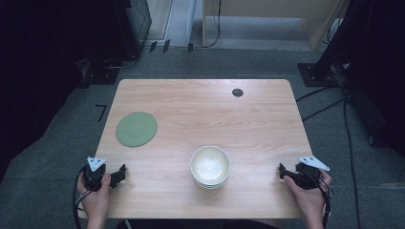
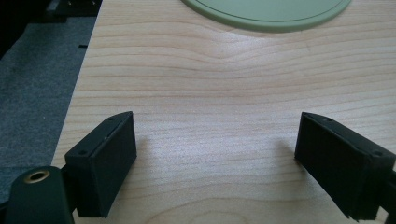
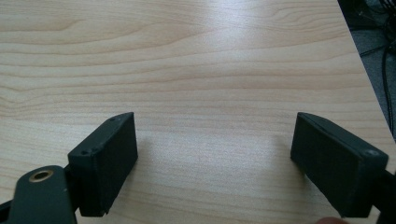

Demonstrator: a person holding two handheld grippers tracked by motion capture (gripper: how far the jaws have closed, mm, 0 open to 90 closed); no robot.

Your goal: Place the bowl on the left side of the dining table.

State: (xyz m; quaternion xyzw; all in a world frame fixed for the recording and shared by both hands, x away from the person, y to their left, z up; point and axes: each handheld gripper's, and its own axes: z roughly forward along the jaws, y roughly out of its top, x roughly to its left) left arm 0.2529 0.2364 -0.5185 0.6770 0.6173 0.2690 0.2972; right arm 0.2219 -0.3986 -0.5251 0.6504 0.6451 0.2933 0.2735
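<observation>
- Left gripper [image 1: 120, 173]: rests at the near left corner of the wooden table [image 1: 267, 129], jaws spread wide, nothing between them; the left gripper view confirms bare wood between the pads.
- Right gripper [image 1: 282, 172]: rests at the near right edge, jaws likewise spread wide and empty. Both sit close to the table's edges; any outward drift would leave the surface.
- Stack of white bowls [image 1: 210, 167]: stands between the two grippers, near the front edge, well apart from each. It looks like about three nested bowls.
- Handling judgement: likely ceramic or melamine, stiff, glossy and slippery, moderately heavy as a stack, breakable if dropped. The rim of the top bowl is the sensible hold, one pad inside and one outside; lifting may drag the bowl beneath.
- Green plate [image 1: 136, 129]: lies flat farther back on the left, apart from the bowls; its near rim shows in the left gripper view [image 2: 266, 21].
- Open room: wide bare wood in the centre and far right; a small dark disc [image 1: 237, 92] sits near the far edge.
</observation>
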